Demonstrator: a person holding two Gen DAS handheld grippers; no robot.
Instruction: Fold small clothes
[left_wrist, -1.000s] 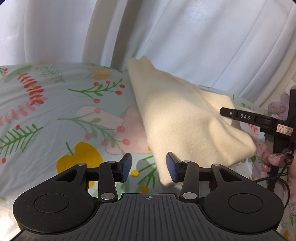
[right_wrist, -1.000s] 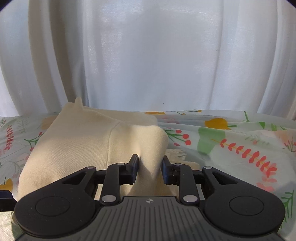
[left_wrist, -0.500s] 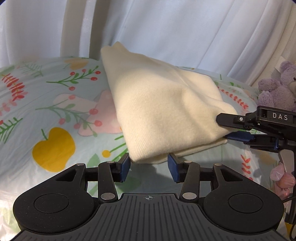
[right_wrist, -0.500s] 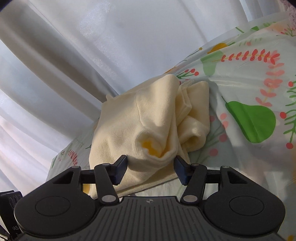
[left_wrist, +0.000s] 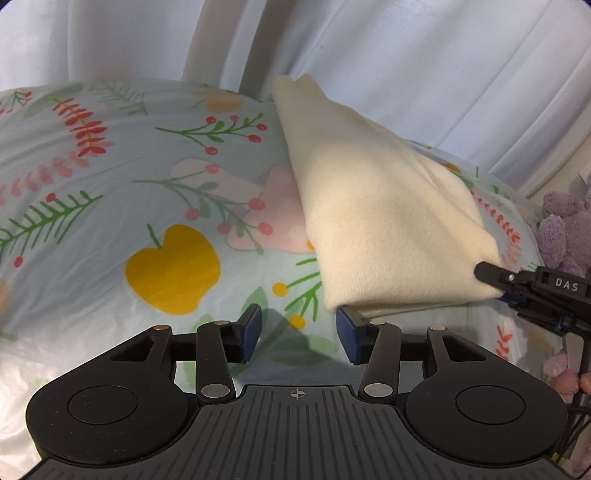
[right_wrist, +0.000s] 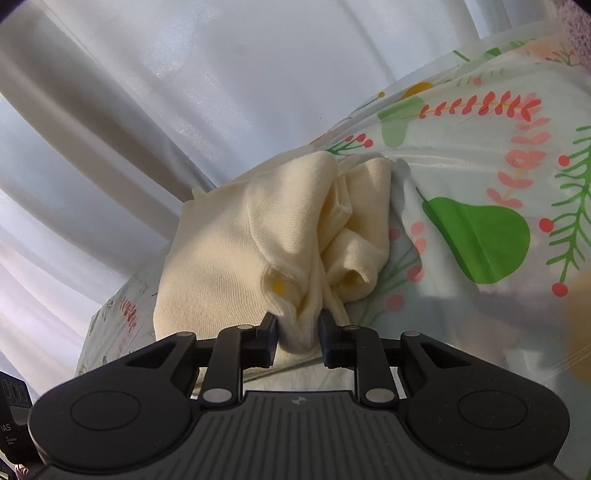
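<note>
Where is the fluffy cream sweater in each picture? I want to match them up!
Left wrist view: the cream sweater lies right of centre on the floral sheet, above the open left gripper.
Right wrist view: the sweater is in the middle, its bunched end pinched in the right gripper.
Shared landmark: the right gripper itself, biting the sweater's right corner in the left view.

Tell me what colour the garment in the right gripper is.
Plain cream, no pattern. The garment shows best in the left wrist view, pinched by the right gripper.
</note>
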